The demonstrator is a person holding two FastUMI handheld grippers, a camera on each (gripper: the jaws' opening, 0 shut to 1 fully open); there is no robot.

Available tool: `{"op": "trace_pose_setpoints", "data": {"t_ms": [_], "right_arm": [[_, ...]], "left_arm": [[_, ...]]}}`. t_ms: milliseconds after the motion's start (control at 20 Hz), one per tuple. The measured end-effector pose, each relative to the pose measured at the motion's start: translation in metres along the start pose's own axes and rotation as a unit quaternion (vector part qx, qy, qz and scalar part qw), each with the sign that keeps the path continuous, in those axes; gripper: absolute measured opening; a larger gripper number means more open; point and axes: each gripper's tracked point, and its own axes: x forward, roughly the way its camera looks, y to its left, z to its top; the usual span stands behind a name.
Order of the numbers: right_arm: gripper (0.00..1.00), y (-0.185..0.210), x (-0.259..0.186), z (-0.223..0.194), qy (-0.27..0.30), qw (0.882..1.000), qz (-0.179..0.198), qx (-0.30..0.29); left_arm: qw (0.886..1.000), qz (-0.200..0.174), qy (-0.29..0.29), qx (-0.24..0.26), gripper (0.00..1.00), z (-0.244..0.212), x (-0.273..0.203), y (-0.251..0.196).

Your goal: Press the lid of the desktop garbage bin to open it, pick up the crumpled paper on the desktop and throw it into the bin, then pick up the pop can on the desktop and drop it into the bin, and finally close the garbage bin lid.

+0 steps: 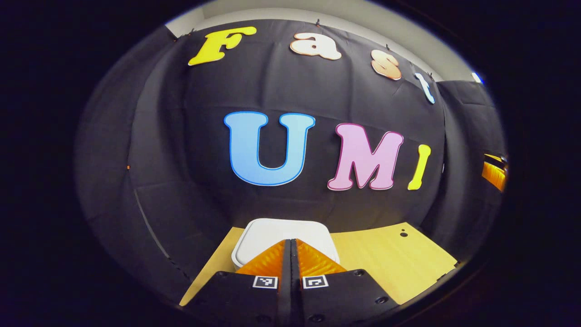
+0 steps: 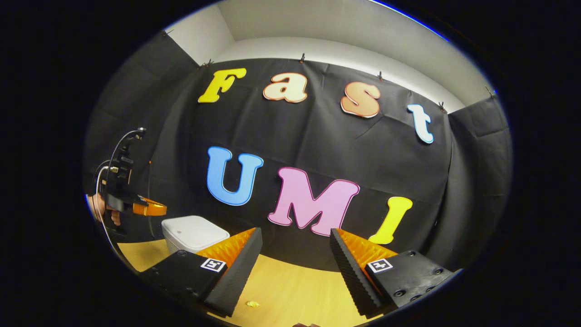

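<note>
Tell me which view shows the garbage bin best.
The right gripper view: the garbage bin stands there with its closed lid and one side wall visible, the left gripper above it. In the left gripper view the bin shows its closed lid from above, partly hidden behind that gripper's shut fingers.

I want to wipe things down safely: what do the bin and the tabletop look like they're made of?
The bin looks like white moulded plastic: smooth, rounded corners, soft sheen. The tabletop looks like pale wood or wood-look laminate, matt, with faint grain; which one, I cannot tell.
</note>
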Motion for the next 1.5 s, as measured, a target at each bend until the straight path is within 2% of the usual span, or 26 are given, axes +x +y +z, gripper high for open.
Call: {"op": "trace_pose_setpoints", "data": {"t_ms": [250,350,450,600,700,850,950,1250,1350,1500], "right_arm": [[0.96,-0.001,0.041,-0.038,0.038,0.999,0.014,0.006],[0.96,0.004,0.052,-0.059,0.062,0.998,0.022,0.01],[0.97,0.007,0.059,-0.071,0.077,0.997,0.029,0.008],[0.97,0.006,0.07,-0.075,0.078,0.996,0.03,0.005],[0.97,0.008,0.074,-0.08,0.083,0.996,0.032,0.01],[0.97,0.014,0.078,-0.088,0.093,0.995,0.036,0.013],[0.97,0.021,0.08,-0.096,0.097,0.994,0.04,0.018],[0.97,0.05,0.084,-0.151,0.162,0.983,0.07,0.04],[0.97,0.055,0.088,-0.168,0.175,0.981,0.076,0.038],[0.97,0.069,0.095,-0.209,0.209,0.973,0.085,0.039]], "left_arm": [[0.999,-0.001,0.042,0.018,0.06,-0.022,0.05,0.003],[0.998,-0.011,0.057,0.005,0.05,-0.032,0.063,-0.006],[0.997,-0.005,0.075,0.028,0.06,-0.049,0.073,-0.004],[0.993,0.002,0.114,0.029,0.06,-0.074,0.078,0.0],[0.995,0.003,0.093,0.028,0.06,-0.066,0.087,0.002],[0.991,0.006,0.132,0.025,0.06,-0.081,0.082,0.003],[0.99,0.011,0.139,0.036,0.07,-0.083,0.081,0.003],[0.995,0.024,0.088,0.046,0.06,-0.052,0.082,0.011],[0.998,0.031,0.045,0.045,0.06,-0.024,0.085,0.011],[0.998,0.045,0.002,0.031,0.05,0.012,0.061,0.018]]}}
